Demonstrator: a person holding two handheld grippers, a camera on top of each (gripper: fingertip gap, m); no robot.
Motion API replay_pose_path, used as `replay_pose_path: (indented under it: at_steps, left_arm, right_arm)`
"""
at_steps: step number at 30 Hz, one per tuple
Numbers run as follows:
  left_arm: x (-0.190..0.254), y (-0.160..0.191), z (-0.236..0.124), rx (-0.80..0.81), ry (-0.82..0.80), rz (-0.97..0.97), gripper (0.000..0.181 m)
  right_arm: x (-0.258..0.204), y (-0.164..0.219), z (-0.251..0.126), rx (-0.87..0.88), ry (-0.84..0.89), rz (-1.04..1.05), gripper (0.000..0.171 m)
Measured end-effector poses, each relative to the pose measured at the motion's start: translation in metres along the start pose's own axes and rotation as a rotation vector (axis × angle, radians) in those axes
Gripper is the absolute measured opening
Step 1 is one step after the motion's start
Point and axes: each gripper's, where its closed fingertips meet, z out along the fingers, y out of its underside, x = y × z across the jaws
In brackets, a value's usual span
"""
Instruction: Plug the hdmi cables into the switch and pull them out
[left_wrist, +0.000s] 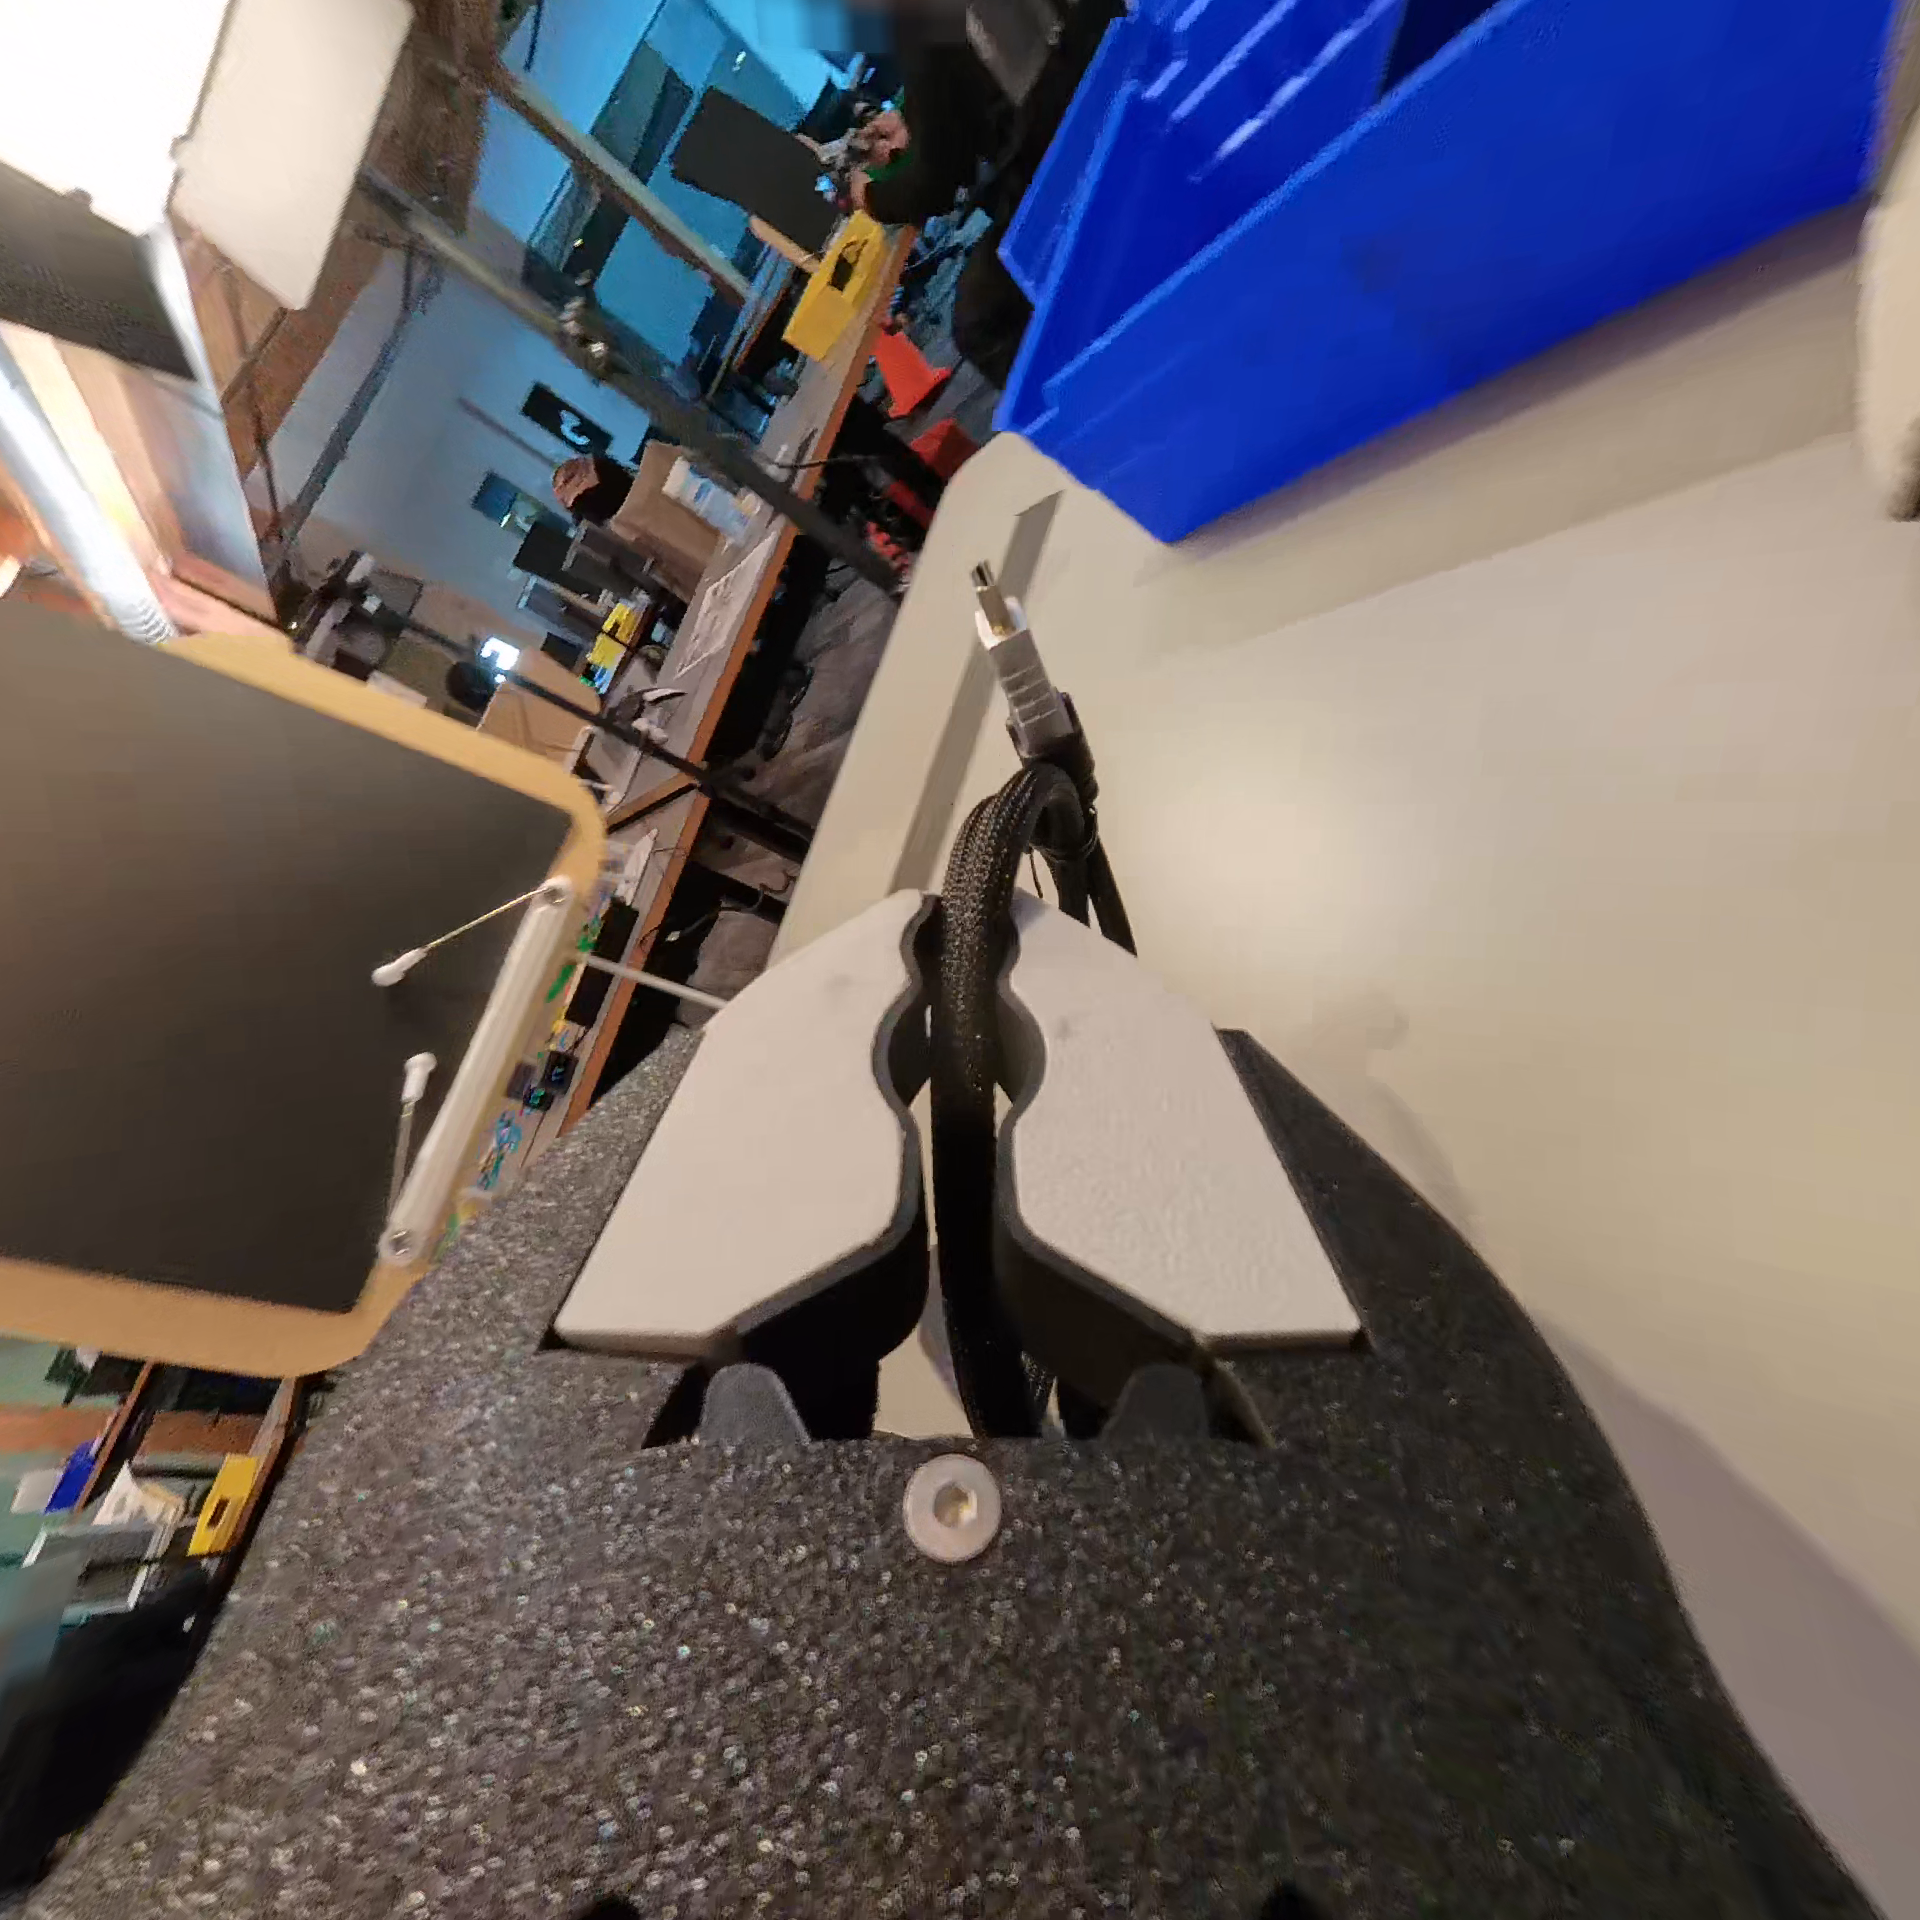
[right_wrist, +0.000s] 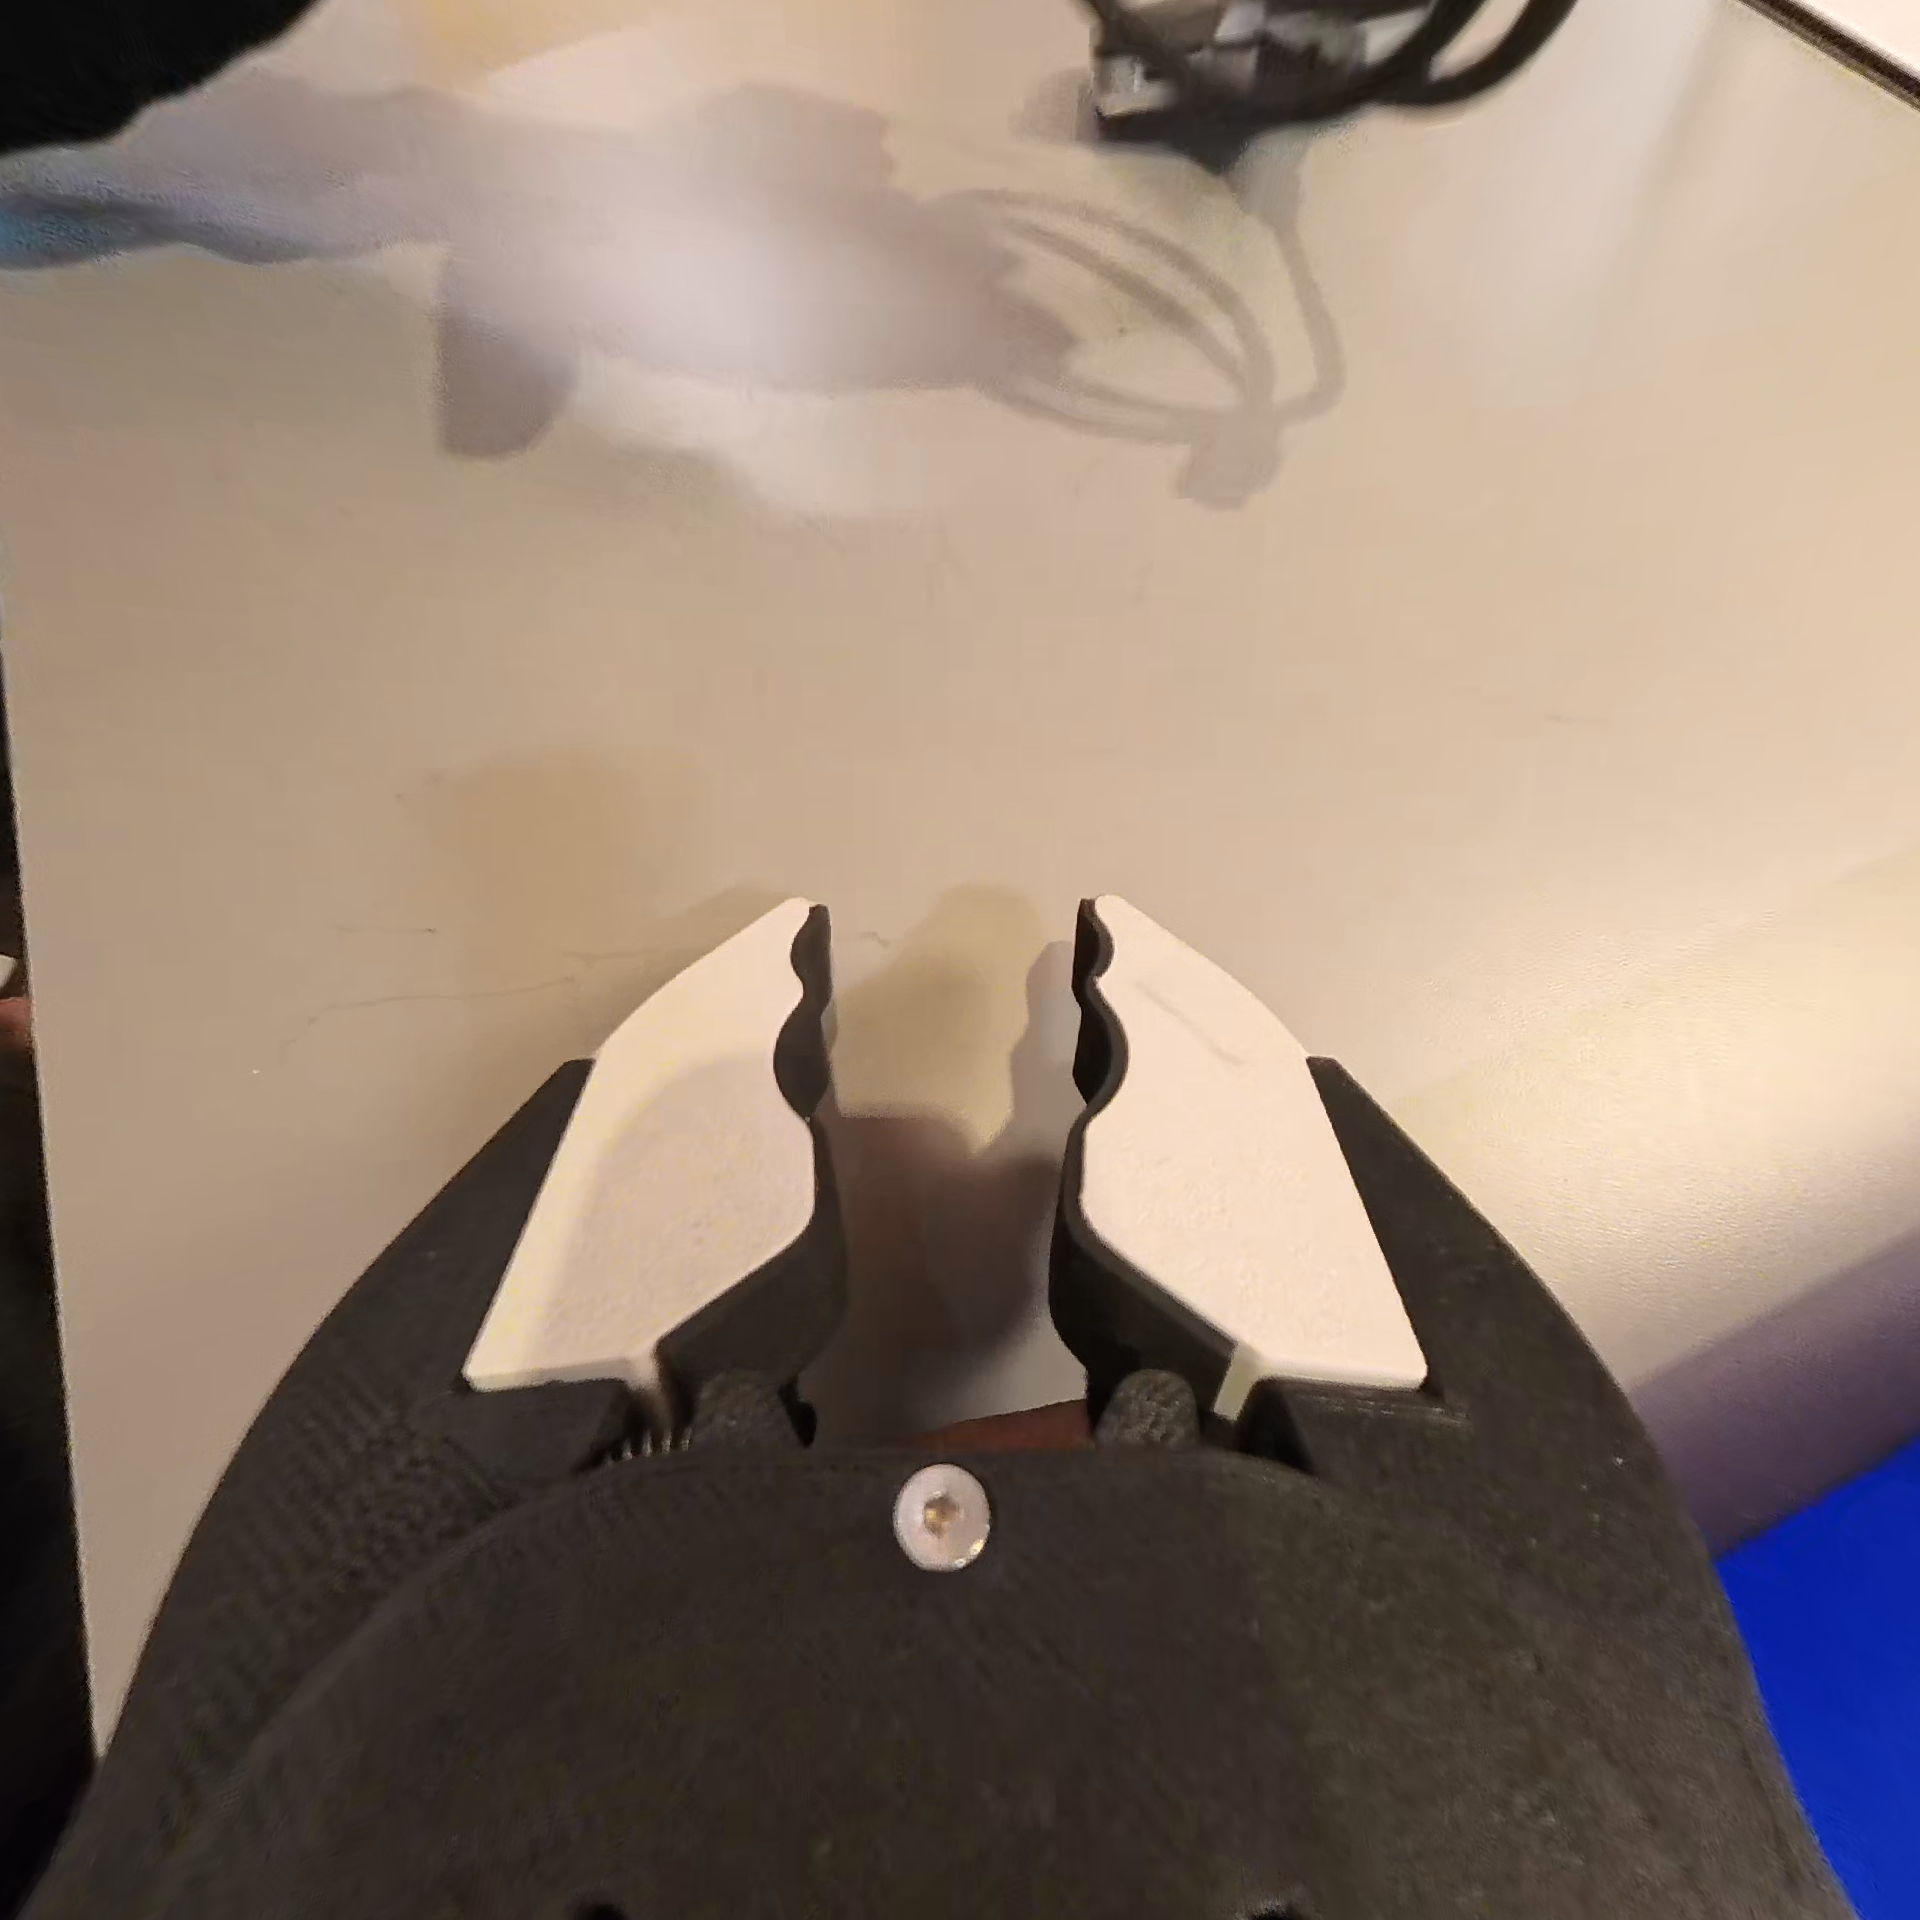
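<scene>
In the left wrist view my left gripper (left_wrist: 966, 925) is shut on a black braided HDMI cable (left_wrist: 961, 1039). The cable loops past the fingertips, and its metal plug (left_wrist: 1013, 649) sticks out beyond them, held in the air above the white table (left_wrist: 1455, 831). In the right wrist view my right gripper (right_wrist: 954, 925) is open and empty, pointing down at the bare white table (right_wrist: 935, 675). At the top edge of that view a blurred dark device with black cables (right_wrist: 1174, 62) hangs or lies. I cannot tell whether it is the switch.
Blue plastic bins (left_wrist: 1403, 260) stand at the back of the table in the left wrist view. A tan-rimmed black board (left_wrist: 239, 987) is close on the left. A blue patch (right_wrist: 1829, 1662) shows at the lower right of the right wrist view. Workshop benches lie beyond the table's edge. One gripper's finger ends stand about 20 centimetres off the other's.
</scene>
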Motion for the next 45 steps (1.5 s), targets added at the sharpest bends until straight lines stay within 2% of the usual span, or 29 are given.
replay_pose_path:
  at_steps: [5, 9, 12, 13, 16, 17, 23, 27, 30, 33, 38, 41, 45]
  left_arm:
    - [0.06, 0.004, 0.005, 0.005, 0.068, 0.045, 0.007]
    - [0.091, 0.005, 0.004, 0.003, 0.108, 0.157, 0.007]
    - [0.11, 0.003, -0.001, 0.02, 0.179, 0.165, 0.009]
    - [0.119, 0.002, -0.003, 0.026, 0.229, 0.139, 0.016]
    - [0.136, 0.0, -0.009, 0.009, 0.355, 0.0, 0.056]
    - [0.141, -0.005, -0.013, 0.029, 0.395, -0.048, 0.062]
    - [0.142, -0.049, -0.05, 0.231, 0.578, -0.388, 0.088]
    - [0.104, -0.045, -0.068, 0.265, 0.467, -0.555, 0.089]
    - [0.062, 0.001, -0.084, 0.124, 0.286, -0.643, 0.087]
    - [0.008, 0.068, -0.123, -0.062, 0.058, -0.693, 0.082]
    - [-0.081, 0.166, -0.241, -0.346, -0.282, -0.704, 0.066]
    - [-0.109, 0.219, -0.325, -0.582, -0.332, -0.634, 0.06]
    - [-0.119, 0.301, -0.411, -0.862, -0.363, -0.781, 0.058]
  right_arm:
    - [0.0, -0.002, -0.002, 0.022, -0.003, 0.003, 0.045]
    - [0.0, -0.003, -0.003, 0.033, -0.002, -0.003, 0.045]
    - [-0.001, -0.004, -0.004, 0.035, -0.002, -0.008, 0.045]
    - [-0.001, -0.003, -0.003, 0.035, -0.002, -0.009, 0.045]
    - [-0.002, -0.003, -0.003, 0.034, -0.004, -0.013, 0.045]
    - [-0.002, -0.003, -0.003, 0.033, -0.004, -0.014, 0.045]
    - [-0.002, -0.003, -0.003, 0.033, -0.002, -0.019, 0.045]
    - [-0.002, -0.003, -0.003, 0.034, 0.0, -0.021, 0.045]
    - [-0.003, -0.004, -0.004, 0.039, 0.002, -0.032, 0.045]
    - [-0.005, -0.003, -0.003, 0.031, -0.002, -0.045, 0.045]
    - [-0.007, 0.0, -0.001, 0.01, -0.016, -0.053, 0.045]
    - [-0.007, 0.0, -0.001, 0.009, -0.017, -0.047, 0.045]
    - [-0.007, 0.0, 0.0, 0.001, -0.014, -0.054, 0.045]
